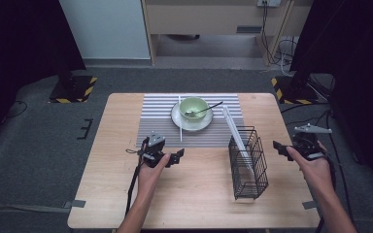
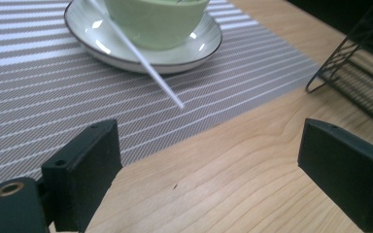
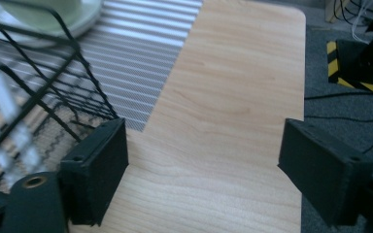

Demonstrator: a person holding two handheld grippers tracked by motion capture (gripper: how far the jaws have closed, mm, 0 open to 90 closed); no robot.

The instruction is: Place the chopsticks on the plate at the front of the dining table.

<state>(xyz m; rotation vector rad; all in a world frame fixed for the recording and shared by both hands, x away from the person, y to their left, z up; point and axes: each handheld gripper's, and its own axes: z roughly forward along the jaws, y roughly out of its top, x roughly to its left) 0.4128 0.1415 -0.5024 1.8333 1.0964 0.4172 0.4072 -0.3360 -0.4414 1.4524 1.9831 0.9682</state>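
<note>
Approach step. Left gripper (image 1: 178, 156) fingers wide, empty, aimed at white chopstick (image 2: 145, 63) leaning on plate (image 1: 177, 116) near tabletop's far edge. Right gripper (image 1: 278, 147) wide, at right edge. Next, probably: close on chopstick's thin tip.

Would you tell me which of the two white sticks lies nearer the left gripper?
The white stick leaning on the plate beside the green bowl; the other stands in the wire rack.

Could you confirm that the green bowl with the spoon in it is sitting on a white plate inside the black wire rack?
Not quite: the green bowl with the spoon does sit on the white plate, but on the striped mat, not inside the black wire rack, which stands apart to its right. The high view shows it.
</note>
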